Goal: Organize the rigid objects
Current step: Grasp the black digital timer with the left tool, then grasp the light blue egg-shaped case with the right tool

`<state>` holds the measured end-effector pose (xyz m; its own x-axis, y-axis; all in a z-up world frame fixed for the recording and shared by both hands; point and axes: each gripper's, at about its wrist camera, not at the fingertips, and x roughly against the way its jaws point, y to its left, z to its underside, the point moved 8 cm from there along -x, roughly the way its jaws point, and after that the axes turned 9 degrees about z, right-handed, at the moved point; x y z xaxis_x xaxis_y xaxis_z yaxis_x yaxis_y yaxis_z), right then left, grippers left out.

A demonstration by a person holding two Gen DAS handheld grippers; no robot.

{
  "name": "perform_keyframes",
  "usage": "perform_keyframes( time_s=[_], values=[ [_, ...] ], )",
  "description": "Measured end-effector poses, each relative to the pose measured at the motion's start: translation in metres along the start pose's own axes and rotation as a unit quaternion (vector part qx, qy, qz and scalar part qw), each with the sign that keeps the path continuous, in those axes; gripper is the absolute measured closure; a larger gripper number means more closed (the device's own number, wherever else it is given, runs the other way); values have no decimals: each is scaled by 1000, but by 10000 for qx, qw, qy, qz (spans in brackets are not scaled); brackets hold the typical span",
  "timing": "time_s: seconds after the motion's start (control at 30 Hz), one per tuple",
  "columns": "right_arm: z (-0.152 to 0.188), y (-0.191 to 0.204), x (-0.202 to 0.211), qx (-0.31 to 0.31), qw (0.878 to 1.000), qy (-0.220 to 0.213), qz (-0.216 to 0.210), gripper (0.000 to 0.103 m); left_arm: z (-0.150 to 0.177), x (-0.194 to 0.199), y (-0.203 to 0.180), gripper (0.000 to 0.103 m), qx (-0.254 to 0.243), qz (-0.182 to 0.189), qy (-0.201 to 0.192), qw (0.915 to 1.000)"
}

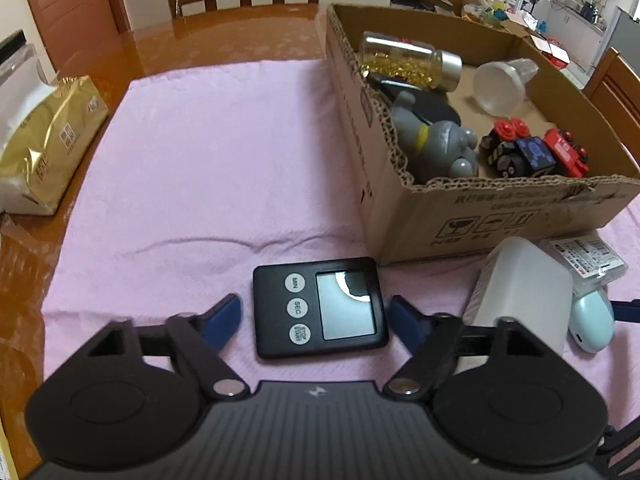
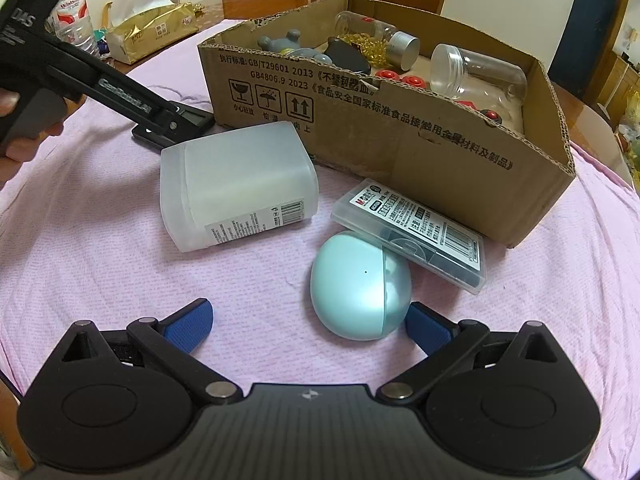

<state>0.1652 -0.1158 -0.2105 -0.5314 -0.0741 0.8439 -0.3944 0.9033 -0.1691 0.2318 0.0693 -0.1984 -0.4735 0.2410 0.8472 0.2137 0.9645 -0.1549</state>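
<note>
Left wrist view: left gripper [image 1: 316,312] straddles a flat black digital timer [image 1: 320,307] on pink cloth [image 1: 192,168], blue pads not touching it.
Right gripper [image 2: 308,326] gapes open near a pale blue egg-shaped case [image 2: 358,284]; brown cardboard box [image 2: 400,136] lies beyond.

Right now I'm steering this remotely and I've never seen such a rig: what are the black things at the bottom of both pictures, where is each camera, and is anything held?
There is no robot arm. A person holds a two-finger clamp in each hand, and a wide-angle camera on each clamp looks forward along its blue-tipped fingers.

The left wrist view shows the left gripper with its fingers on either side of a black timer lying flat on the pink cloth. Gaps show on both sides, so it is not gripped.

The right wrist view shows the right gripper open and empty behind a mint egg-shaped case, which leans against a clear flat case. A frosted white container lies on its side nearby.

Behind them stands a cardboard box that already holds jars and toys.
</note>
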Motion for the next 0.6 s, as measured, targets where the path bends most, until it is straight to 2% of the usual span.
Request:
perform_keyframes(
  time_s=[0.07, 0.43, 0.5, 0.6],
  values=[
    [-1, 0, 0, -12, 10000, 23, 3, 0, 0, 0, -1, 32, -4, 13, -35, 10000],
    [-17, 0, -9, 162, 9998, -62, -136, 0, 1, 1, -2, 32, -61, 16, -39, 10000],
    [-16, 3, -7, 256, 9994, -35, -230, 3, 1, 1, -3, 32, -64, 14, -30, 10000],
    [-14, 4, -1, 286, 9993, -77, -225, 17, 3, 1, -4, 32, -79, -38, -1, 10000]
  ],
)
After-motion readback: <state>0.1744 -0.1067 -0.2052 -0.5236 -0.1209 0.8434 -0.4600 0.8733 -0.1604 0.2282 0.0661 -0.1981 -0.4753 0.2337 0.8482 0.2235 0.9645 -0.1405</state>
